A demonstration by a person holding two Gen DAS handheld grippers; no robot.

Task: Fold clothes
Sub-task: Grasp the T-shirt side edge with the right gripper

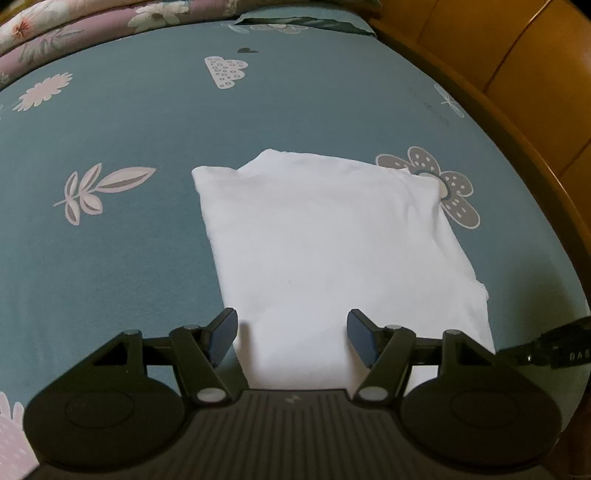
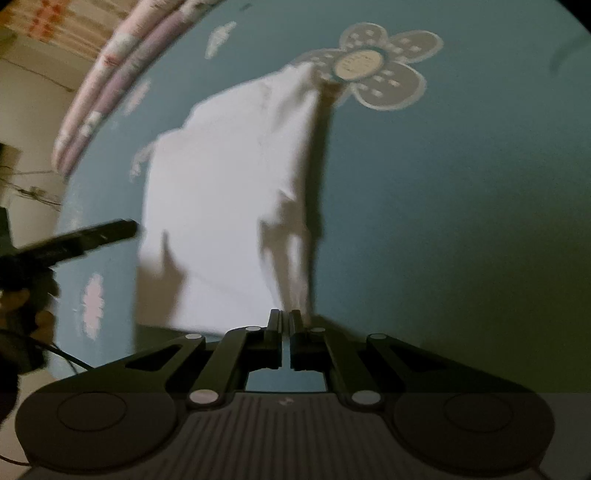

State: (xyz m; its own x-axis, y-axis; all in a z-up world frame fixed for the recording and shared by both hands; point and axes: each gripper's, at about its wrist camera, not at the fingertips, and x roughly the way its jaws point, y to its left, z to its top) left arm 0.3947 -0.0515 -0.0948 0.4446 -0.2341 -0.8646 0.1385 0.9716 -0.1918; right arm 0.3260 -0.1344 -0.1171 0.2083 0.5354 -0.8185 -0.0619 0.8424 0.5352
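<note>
Teal flowered bedsheet [image 1: 147, 122] carries a folded white garment [image 1: 332, 236]; left gripper [image 1: 291, 332] spread, right gripper [image 2: 285, 321] pressed together at its edge.

Folded garment [image 1: 325, 236] lies flat on the bed sheet [image 1: 129, 258], toward the bed's right edge; its far right corner overlaps a printed flower [image 1: 447, 188]; wooden bed frame [image 1: 535, 155] runs along the right edge beyond it; rolled quilt [image 1: 74, 29] lies across the far end; left gripper [image 1: 291, 332] sits at the garment's near edge; right gripper [image 2: 285, 325] at its near right corner.
</note>
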